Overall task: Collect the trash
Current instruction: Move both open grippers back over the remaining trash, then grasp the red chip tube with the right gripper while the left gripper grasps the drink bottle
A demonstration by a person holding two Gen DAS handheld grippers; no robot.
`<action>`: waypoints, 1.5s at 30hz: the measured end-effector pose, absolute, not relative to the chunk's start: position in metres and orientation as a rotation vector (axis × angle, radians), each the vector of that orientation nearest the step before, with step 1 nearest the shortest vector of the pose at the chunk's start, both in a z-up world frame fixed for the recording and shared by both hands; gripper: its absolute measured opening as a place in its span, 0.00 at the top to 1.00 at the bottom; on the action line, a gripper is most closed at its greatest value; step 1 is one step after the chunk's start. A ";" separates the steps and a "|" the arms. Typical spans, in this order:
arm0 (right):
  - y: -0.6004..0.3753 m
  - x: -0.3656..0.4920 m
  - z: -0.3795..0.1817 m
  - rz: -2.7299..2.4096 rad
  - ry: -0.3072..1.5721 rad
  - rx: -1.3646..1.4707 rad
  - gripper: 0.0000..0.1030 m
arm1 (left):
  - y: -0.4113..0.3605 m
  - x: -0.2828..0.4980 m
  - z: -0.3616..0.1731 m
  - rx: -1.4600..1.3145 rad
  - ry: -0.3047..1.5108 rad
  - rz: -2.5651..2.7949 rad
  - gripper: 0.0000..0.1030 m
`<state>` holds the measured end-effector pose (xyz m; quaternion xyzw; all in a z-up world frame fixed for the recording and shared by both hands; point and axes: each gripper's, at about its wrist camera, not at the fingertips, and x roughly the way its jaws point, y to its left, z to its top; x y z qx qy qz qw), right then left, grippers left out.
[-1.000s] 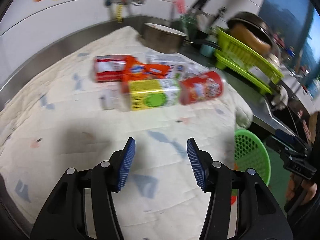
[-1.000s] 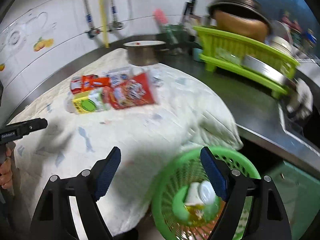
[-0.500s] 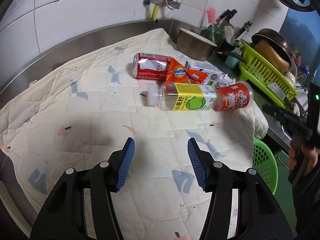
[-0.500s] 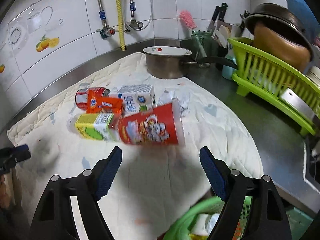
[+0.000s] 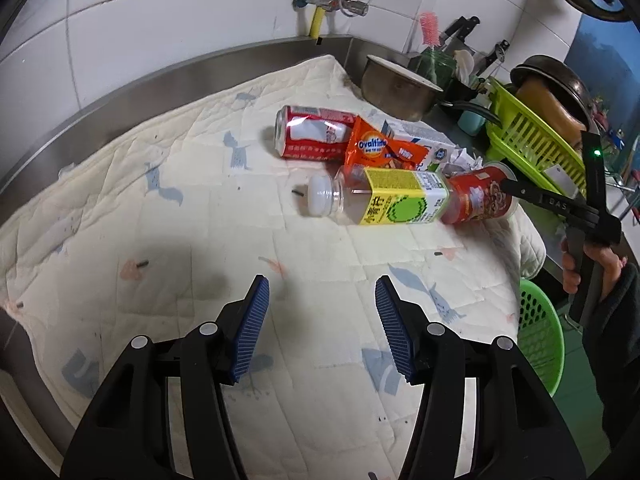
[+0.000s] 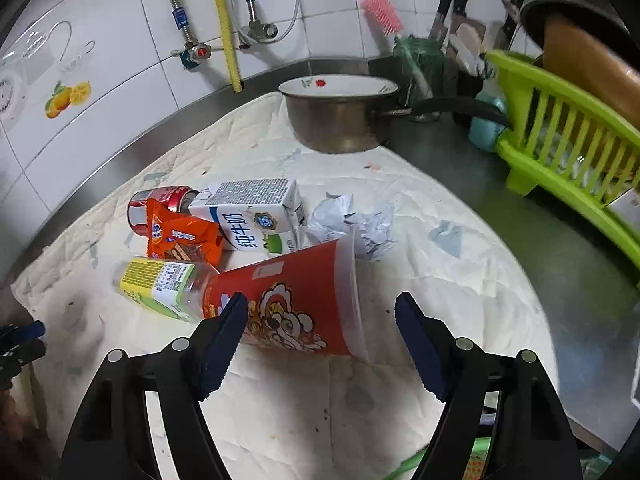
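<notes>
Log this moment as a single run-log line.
right gripper: open, closing in around red cup | left gripper: open, empty | green basket: beside counter

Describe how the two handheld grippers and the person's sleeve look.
Both the left gripper and right gripper have glossy black plastic fingers with round silver pins and ribbed blue pads. A dark sleeve covers the arm beside a green light.

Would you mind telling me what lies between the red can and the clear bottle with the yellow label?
An orange Ovaltine wrapper lies between the red can and the bottle, overlapping the can; the left wrist view shows it best.
</notes>
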<state>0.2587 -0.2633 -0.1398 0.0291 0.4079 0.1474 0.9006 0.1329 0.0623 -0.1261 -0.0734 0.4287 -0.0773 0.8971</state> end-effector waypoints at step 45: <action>-0.256 0.174 -0.153 0.419 0.790 0.279 0.95 | -0.038 0.283 -0.150 0.431 0.869 -0.752 0.46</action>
